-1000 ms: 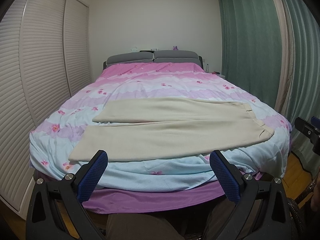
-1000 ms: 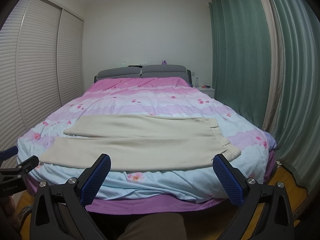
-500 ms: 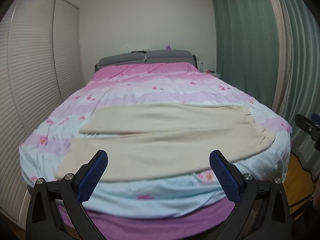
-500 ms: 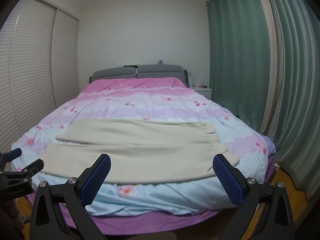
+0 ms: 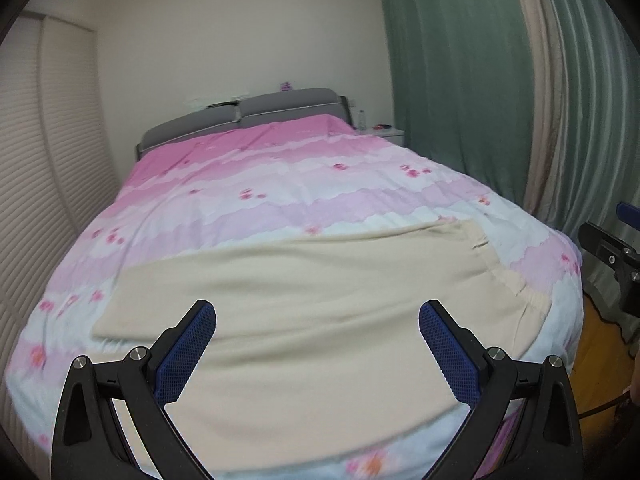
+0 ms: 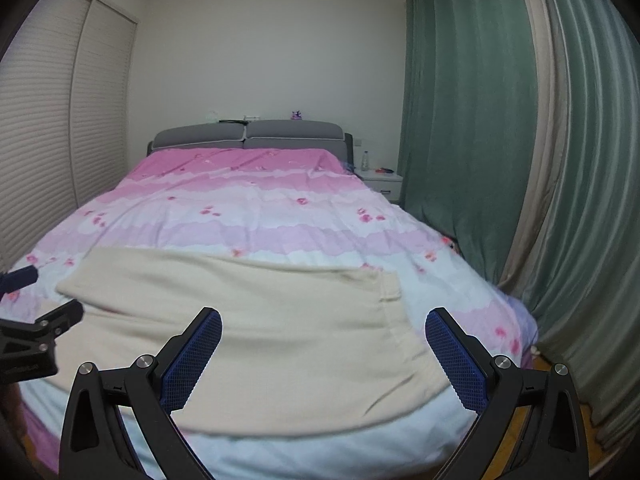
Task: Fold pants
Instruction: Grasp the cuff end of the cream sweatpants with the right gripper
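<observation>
Cream pants [image 5: 304,296] lie flat across the foot of the bed, legs to the left and waistband [image 5: 516,280] to the right. The same pants [image 6: 256,320] fill the lower middle of the right wrist view. My left gripper [image 5: 316,320] hangs open above the pants' middle, nothing between its blue pads [image 5: 184,356]. My right gripper [image 6: 323,324] is open too, over the waist end, its right pad [image 6: 456,360] beyond the waistband [image 6: 394,320]. Each gripper shows at the edge of the other's view: the right gripper's black body [image 5: 612,260], the left gripper's body [image 6: 36,340].
The bed carries a pink and pale blue flowered duvet [image 6: 248,216] and a grey headboard [image 6: 248,134]. Louvred wardrobe doors [image 6: 44,120] line the left side. Green curtains [image 6: 500,140] hang on the right, a white nightstand [image 6: 382,182] beside them. Wooden floor [image 5: 596,348] shows at the bed's right.
Both grippers have moved forward and closer over the bed; the pants now lie right under the open fingers. The pants themselves have not shifted.
</observation>
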